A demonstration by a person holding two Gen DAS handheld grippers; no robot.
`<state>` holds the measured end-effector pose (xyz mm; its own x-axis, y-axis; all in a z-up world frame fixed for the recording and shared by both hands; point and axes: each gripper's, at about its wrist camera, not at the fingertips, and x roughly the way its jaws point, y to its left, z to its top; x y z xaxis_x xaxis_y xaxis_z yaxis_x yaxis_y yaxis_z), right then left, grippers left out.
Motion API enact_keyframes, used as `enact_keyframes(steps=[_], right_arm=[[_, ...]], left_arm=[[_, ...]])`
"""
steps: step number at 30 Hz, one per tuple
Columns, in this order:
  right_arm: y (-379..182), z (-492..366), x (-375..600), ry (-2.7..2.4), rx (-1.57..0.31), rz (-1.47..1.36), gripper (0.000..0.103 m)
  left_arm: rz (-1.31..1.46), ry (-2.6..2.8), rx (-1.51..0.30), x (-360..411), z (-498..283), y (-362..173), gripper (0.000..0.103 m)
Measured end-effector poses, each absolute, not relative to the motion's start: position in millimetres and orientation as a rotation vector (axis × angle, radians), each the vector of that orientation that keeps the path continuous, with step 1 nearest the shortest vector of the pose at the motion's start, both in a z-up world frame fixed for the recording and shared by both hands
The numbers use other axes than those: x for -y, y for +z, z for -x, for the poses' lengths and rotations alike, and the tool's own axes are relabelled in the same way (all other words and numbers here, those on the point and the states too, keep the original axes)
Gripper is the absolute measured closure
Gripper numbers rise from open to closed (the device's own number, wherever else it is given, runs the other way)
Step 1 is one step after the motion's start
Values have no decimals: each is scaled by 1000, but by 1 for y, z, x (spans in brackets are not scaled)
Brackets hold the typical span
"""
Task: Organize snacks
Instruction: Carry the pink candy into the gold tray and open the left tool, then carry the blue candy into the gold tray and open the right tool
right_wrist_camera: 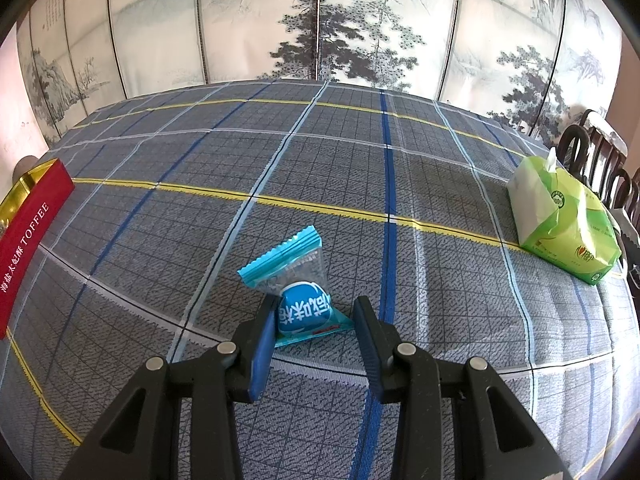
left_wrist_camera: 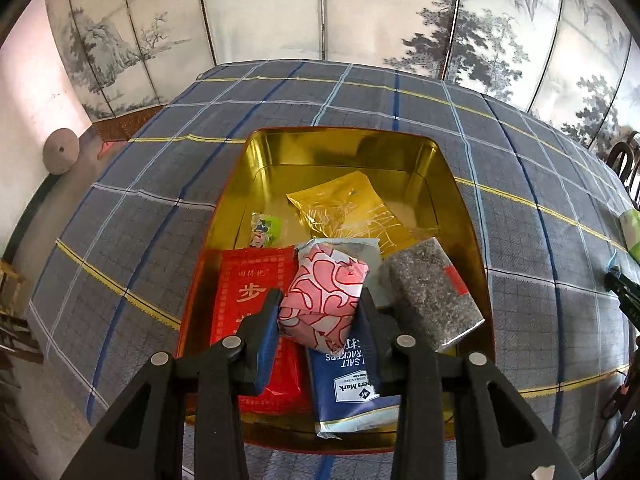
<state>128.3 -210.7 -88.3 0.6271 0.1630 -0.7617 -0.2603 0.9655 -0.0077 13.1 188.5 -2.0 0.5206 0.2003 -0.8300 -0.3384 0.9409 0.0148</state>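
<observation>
Pink-patterned packet (left_wrist_camera: 324,300) held in left tongs (left_wrist_camera: 320,312) over the crowded tin (left_wrist_camera: 460,208) may slide off; right tongs (right_wrist_camera: 316,320), wide around the blue candy (right_wrist_camera: 300,304), may nudge it away.

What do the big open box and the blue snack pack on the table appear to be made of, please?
The box looks like metal tin: glossy gold inside mirrors its contents, red outside. The blue snack pack looks like thin plastic film: partly see-through, crimped serrated ends.
</observation>
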Motion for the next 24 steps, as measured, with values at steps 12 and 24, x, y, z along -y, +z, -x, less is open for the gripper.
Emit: enact_keyframes(steps=[12,24], right_arm=[[-87,-130,215,221,-862,114,65],[-85,-135,213,164,-878,127,65]], left_arm=[[151,321,-919,-187,-9,8,41],[133,352,-885,-188,1,21,32]])
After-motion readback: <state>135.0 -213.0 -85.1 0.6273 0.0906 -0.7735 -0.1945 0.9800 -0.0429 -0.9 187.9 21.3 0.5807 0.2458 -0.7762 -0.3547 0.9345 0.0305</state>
